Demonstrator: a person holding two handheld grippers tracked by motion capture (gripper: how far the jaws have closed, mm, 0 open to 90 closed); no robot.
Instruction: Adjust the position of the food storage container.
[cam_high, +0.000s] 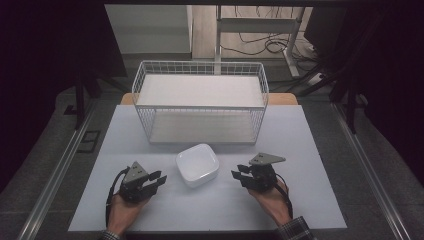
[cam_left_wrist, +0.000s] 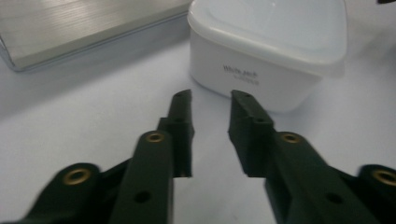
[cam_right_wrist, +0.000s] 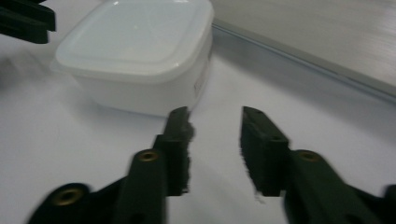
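White lidded square container (cam_high: 197, 164), upright, closed, on table before wire rack (cam_high: 200, 100)

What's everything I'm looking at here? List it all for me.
Box: one, white, lidded, on the mat between the two grippers, touched by neither.
Basket: one, white wire, two shelves, standing behind the box.
Mat: one, pale grey, covers the tabletop.
Rails: two, metal, along the left and right sides of the table.
Desk frame: one, white, on the floor beyond the table, cables lying by it.
Left gripper: one, black, left of the box, jaws apart with nothing between them.
Right gripper: one, black, right of the box, jaws apart with nothing between them.
Hands: two, each holding a gripper, checked cuffs at the bottom edge.
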